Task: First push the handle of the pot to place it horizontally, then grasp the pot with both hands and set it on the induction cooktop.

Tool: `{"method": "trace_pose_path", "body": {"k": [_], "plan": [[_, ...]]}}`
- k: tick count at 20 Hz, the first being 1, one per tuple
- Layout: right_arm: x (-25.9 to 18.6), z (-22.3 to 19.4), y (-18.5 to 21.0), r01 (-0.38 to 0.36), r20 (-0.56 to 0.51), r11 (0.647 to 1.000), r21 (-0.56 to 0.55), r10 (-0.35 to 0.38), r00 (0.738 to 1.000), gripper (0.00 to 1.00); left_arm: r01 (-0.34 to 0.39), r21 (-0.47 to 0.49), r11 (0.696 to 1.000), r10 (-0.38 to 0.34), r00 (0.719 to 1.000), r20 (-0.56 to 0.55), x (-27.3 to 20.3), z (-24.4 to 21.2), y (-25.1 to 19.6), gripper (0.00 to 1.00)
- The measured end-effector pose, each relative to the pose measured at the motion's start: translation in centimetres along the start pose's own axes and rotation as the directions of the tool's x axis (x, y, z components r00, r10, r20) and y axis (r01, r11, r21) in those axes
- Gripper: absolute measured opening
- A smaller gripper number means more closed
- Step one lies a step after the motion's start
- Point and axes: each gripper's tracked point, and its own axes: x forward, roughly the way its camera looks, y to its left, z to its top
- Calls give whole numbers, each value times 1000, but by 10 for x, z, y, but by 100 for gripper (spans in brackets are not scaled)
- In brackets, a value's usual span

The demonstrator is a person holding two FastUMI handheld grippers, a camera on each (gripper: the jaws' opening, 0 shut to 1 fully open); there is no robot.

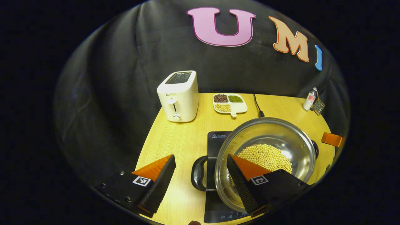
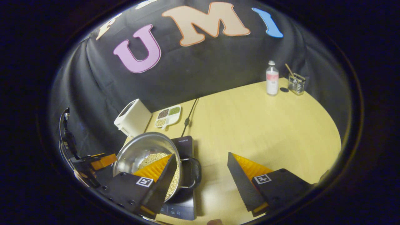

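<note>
we see the pot (image 1: 265,156), part full of pale beans (image 1: 265,156), sitting on the induction cooktop (image 1: 215,139). our left gripper (image 1: 200,178) is spread wide, its fingers straddling the pot's left handle (image 1: 198,173) without pressing on it. our right gripper (image 2: 200,175) is likewise released, its fingers either side of the pot's right handle (image 2: 192,173) with nothing clamped. the two handles lie on one line across the pot, and each gripper faces its own handle from outside, so we judge the placing nearly done and the coming move a straight retreat outward along that handle line. behind the pot stand the toaster (image 1: 178,95) and the divided dish (image 1: 229,103).
</note>
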Motion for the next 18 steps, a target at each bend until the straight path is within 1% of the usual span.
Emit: {"method": "trace_pose_path", "body": {"k": [1,2,3,4,6,9,11,14,15,16,17,18], "plan": [[-9,7,-4,0,18,1000,-7,0,1000,92,-10,-3,1000,10,1000,-6,-6,-1,-3,99],[-17,13,-6,-3,36,1000,-13,4,999,92,-16,-12,1000,16,1000,-5,-11,2,-7,100],[-23,19,-9,-4,49,1000,-19,5,999,100,-23,-19,1000,23,1000,-3,-17,3,-12,99],[-31,25,-14,-6,60,1000,-26,8,998,92,-36,-23,999,36,999,-9,-23,4,-16,99],[-44,41,-23,-19,86,999,-38,22,996,92,-49,-20,999,49,999,0,-38,10,-27,99],[-68,70,-39,-46,132,997,-70,55,990,92,-80,-10,997,80,995,53,-67,28,-52,99],[-87,88,-54,-60,156,993,-106,76,985,92,-115,10,993,114,987,113,-93,46,-72,99],[-119,119,-71,-103,199,985,-140,130,971,92,-168,60,984,154,970,190,-130,65,-108,98],[-129,131,-77,-116,218,982,-151,147,965,92,-166,67,984,148,966,213,-139,69,-127,98],[-141,143,-87,-120,237,979,-162,156,959,92,-146,61,987,128,965,229,-148,73,-148,98],[-151,155,-97,-117,255,977,-179,161,953,100,-118,47,992,103,964,246,-157,76,-173,98],[-163,166,-108,-108,278,975,-192,159,947,92,-88,28,996,78,961,266,-166,81,-197,98]]}}
